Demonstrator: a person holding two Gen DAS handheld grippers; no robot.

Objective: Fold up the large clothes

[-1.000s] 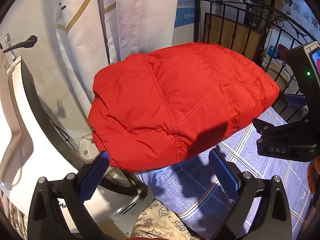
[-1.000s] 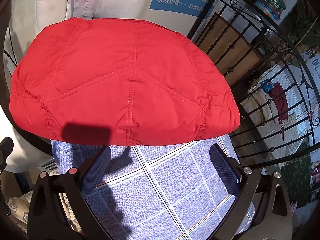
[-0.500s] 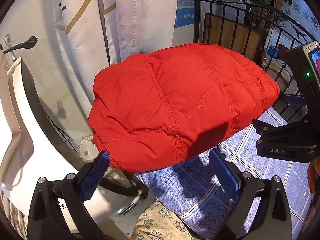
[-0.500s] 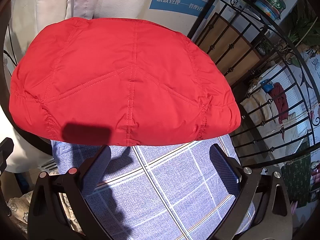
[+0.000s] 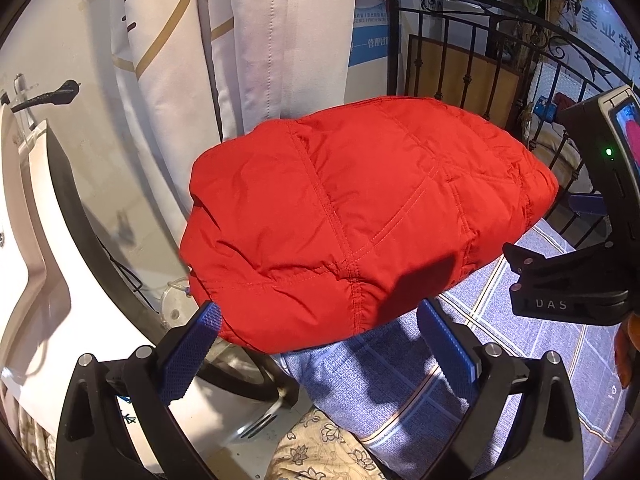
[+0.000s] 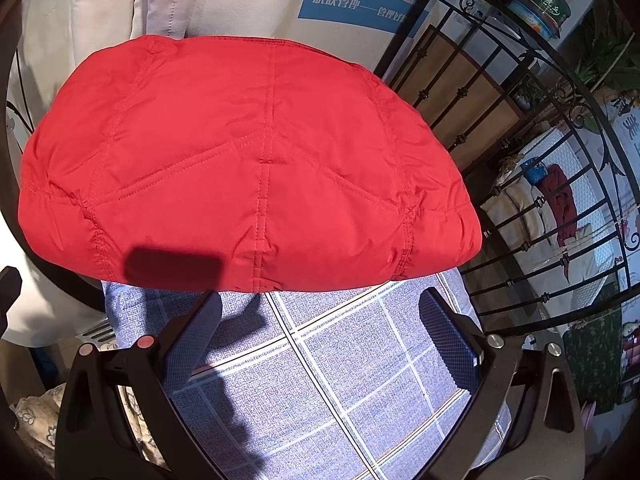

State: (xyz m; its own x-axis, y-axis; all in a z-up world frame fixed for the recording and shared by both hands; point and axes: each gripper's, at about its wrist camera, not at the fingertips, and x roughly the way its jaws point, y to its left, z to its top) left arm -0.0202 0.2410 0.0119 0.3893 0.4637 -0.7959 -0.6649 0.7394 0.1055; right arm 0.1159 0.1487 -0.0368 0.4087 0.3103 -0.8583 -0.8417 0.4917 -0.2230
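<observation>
A red quilted padded jacket (image 5: 360, 220) lies folded into a thick bundle on a blue checked cloth (image 5: 520, 340); it also shows in the right wrist view (image 6: 248, 168) on the same cloth (image 6: 340, 380). My left gripper (image 5: 318, 344) is open and empty, its blue pads just short of the jacket's near edge. My right gripper (image 6: 320, 332) is open and empty, a little before the jacket's near hem. The right gripper's black body (image 5: 568, 280) shows at the right of the left wrist view.
A black iron railing (image 6: 520, 160) curves along the right and back. White curtains (image 5: 260, 40) hang behind the jacket. A white scooter body (image 5: 36, 260) stands at the left. A floral cloth (image 5: 320, 452) lies under the near edge of the checked cloth.
</observation>
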